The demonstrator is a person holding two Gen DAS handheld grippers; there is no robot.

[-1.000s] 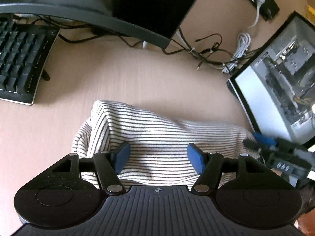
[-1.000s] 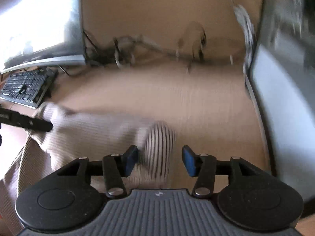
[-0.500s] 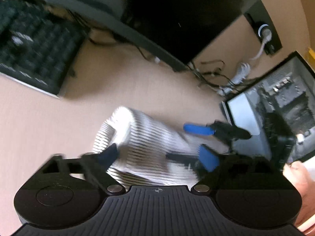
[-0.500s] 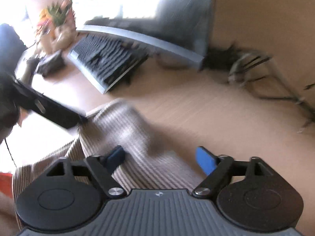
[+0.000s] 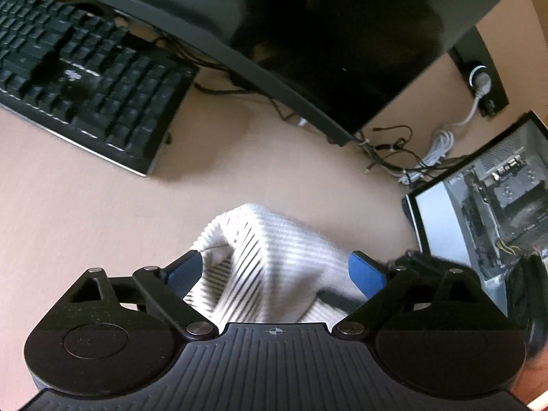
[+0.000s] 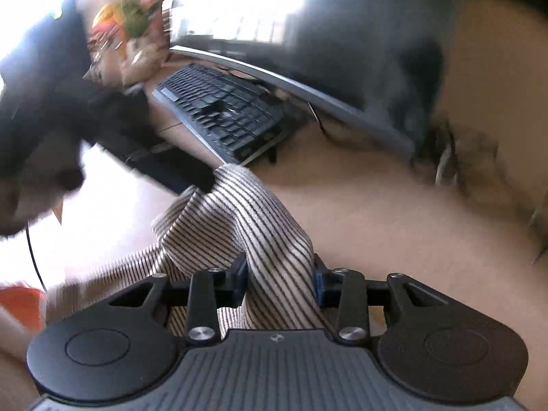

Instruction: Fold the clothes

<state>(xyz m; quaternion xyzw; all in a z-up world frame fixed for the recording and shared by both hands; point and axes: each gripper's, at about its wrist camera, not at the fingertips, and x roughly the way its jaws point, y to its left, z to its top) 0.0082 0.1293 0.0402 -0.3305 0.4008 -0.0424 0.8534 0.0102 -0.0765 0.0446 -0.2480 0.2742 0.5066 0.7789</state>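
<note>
While the striped garment lies bunched on the counter near the keyboard, right gripper is closing, pads pinching a fold; left gripper spread wide, cloth loose between.

Both wrist views look steeply down, close over the worktop; both share the keyboard at ten o'clock.
</note>
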